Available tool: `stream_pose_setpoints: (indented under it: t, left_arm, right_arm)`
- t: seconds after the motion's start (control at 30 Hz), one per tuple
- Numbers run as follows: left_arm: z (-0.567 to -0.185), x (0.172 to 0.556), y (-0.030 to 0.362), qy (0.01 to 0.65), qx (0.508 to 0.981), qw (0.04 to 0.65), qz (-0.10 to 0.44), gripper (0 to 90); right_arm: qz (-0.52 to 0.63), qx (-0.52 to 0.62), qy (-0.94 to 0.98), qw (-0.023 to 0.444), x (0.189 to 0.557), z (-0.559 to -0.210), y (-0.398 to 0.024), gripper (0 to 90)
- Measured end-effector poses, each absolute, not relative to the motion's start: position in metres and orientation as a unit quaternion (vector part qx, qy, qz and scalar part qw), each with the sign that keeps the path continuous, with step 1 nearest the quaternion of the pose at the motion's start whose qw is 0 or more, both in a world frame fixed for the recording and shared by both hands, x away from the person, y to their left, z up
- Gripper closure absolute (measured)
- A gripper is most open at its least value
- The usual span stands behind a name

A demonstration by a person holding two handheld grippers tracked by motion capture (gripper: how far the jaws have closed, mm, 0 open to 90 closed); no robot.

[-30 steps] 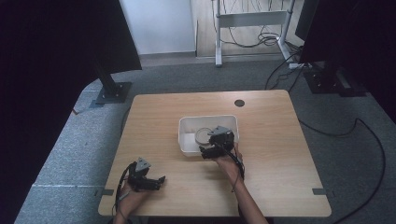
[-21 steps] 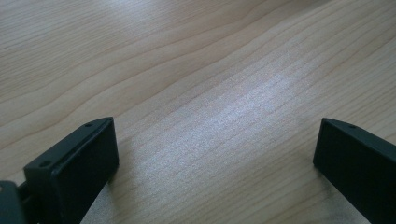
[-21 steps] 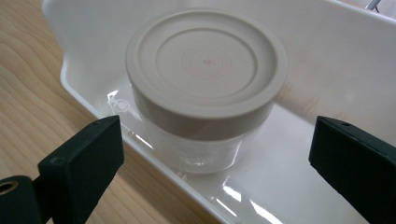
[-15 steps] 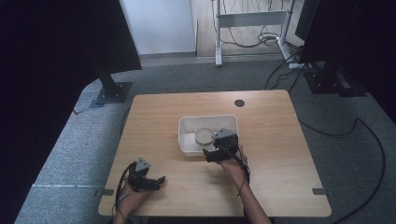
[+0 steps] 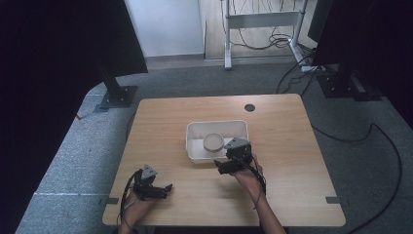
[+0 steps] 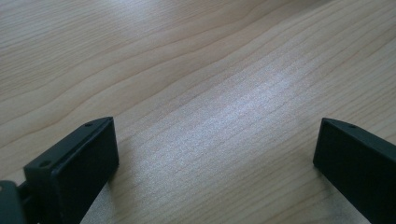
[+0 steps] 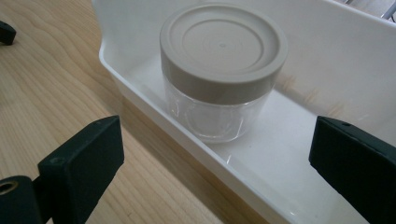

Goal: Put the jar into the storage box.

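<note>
Right gripper view: our right gripper (image 7: 215, 172) stands with jaws spread wide and empty at the near rim of the white rectangular plastic tray (image 7: 327, 60), in which the clear round jar with a beige screw lid (image 7: 223, 70) stands upright, so we judge the placing done and only the pull-back left. Our left gripper (image 6: 215, 163) rests released on the pale wooden table (image 5: 287, 126), well apart from the tray. Around it, grey carpet (image 5: 73, 156), floor cables (image 5: 380, 141), dark stands.

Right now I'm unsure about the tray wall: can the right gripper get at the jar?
Probably yes: the right gripper is open before the jar, and the tray wall is low.
</note>
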State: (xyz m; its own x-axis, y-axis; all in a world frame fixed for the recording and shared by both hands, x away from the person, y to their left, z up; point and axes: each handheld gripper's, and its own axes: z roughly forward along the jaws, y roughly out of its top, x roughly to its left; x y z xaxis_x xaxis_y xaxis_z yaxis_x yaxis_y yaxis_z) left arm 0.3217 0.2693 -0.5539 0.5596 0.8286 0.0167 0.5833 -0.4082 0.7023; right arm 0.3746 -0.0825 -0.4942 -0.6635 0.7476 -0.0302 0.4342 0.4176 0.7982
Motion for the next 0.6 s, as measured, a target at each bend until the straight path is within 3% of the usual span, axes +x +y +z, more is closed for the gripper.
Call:
stream_pose_setpoints:
  t: [0.6]
  left_arm:
    - [-0.554, 0.322, 0.269, 0.432, 0.818, 0.331, 0.185, 0.0]
  right_arm:
    - [0.403, 0.355, 0.821, 0.194, 0.356, -0.496, -0.109, 2.8]
